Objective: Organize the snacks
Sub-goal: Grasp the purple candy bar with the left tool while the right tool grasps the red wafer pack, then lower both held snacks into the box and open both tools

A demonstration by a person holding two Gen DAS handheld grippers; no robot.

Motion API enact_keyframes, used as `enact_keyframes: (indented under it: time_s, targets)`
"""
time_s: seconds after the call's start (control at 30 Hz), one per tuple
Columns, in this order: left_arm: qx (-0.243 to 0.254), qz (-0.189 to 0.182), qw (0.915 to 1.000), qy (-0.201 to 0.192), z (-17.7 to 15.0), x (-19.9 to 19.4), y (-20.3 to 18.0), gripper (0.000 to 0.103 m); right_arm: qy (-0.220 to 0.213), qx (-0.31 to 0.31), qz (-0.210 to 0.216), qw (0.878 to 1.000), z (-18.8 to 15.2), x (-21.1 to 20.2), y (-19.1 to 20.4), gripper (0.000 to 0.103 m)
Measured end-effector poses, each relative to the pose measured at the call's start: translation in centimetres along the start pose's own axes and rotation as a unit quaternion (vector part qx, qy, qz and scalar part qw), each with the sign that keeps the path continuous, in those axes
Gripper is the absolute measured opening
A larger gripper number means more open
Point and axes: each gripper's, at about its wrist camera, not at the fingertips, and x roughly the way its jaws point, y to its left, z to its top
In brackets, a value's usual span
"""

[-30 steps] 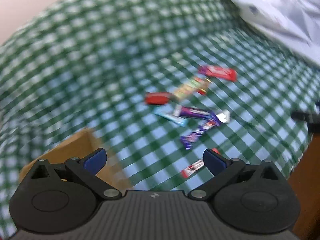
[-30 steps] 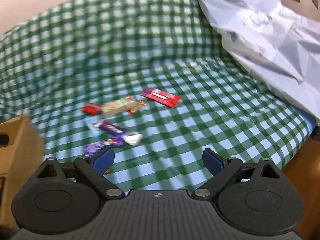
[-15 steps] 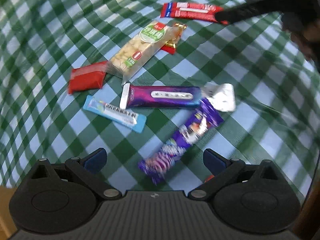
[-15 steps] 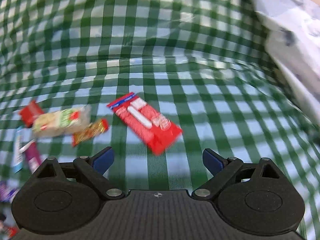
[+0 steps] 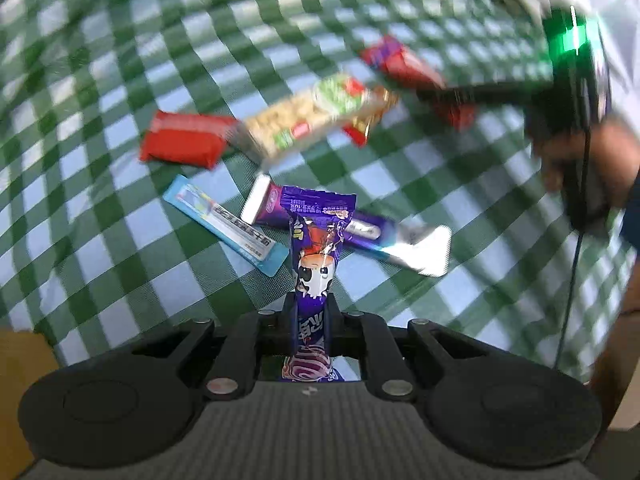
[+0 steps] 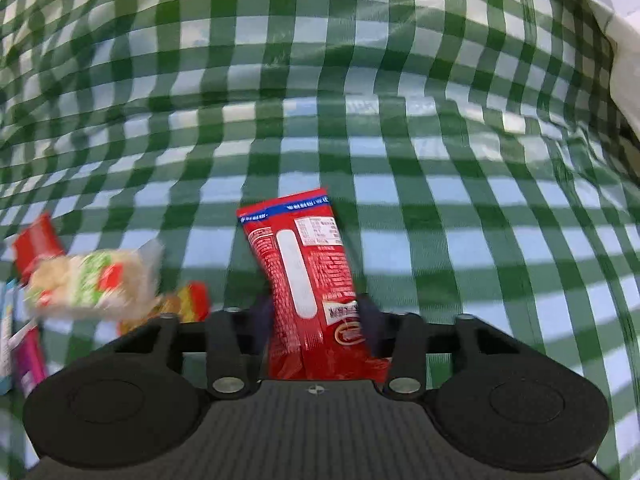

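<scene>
L gripper [image 5: 311, 308]: jaws have just been closing and now pinch the purple snack bar [image 5: 316, 256] at its lower half; the bar's free end sticks up and out past the tips. R gripper [image 6: 316, 320]: jaws have just been closing too, now clamped on the red packet [image 6: 308, 276] across its width, top end leaning a bit left.

Outward from the L grip, on the green check cloth [image 5: 100, 208]: a second purple bar w/ silver end [image 5: 360, 232] just beyond, a light-blue bar [image 5: 226, 226] to its left, then a red bar [image 5: 184, 144], a clear cracker pack [image 5: 312, 120] partly over a small red-gold wrapper [image 5: 368, 120]. All sit mid-cloth, well off its edges. The cracker pack also shows at the R view's left side, blurred. A bit of brown box [image 5: 16, 392] peeks in at the L view's lower-left corner; likely the drop spot, can't confirm.

Step in hand, as I read it: lift both picks clear, carry to the container.

Doing it well:
- Raise straight up first so the dangling ends don't drag neighbours.
- Both wrappers are slick film; keep steady squeeze, no quick swings.
- Purple bar is held low, so it may pivot; carry it hanging down.
- Keep the two hands apart en route; R hand shows close at the L view's right.
</scene>
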Motion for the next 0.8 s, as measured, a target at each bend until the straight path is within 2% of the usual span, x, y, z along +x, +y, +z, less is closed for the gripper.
enact_keyframes:
  time_s: [0.17, 0.33, 0.53, 0.7, 0.8]
  targets:
    - [-0.030, -0.006, 0.9978, -0.059, -2.0, -7.3, 0.0, 0.012, -0.025, 0.048, -0.024, 0.998, -2.9, -5.5, 0.1, 0.031]
    - [-0.056, 0.006, 0.9930, -0.103, -5.6, -14.5, 0.6, 0.012, -0.088, 0.055, -0.024, 0.994, -5.3, -14.9, 2.9, 0.031]
    - [-0.094, 0.024, 0.9855, -0.139, -11.9, -22.8, 1.9, 0.012, -0.156, 0.082, 0.039, 0.984, -9.0, -27.1, 9.9, 0.031]
    - [-0.119, 0.053, 0.9790, -0.156, -18.3, -28.3, 3.4, 0.012, -0.171, 0.077, 0.097, 0.977, -12.6, -34.7, 17.3, 0.031]
    - [-0.141, 0.066, 0.9743, -0.163, -22.1, -30.9, 4.8, 0.012, -0.161, 0.065, 0.135, 0.976, -14.6, -37.5, 22.0, 0.031]
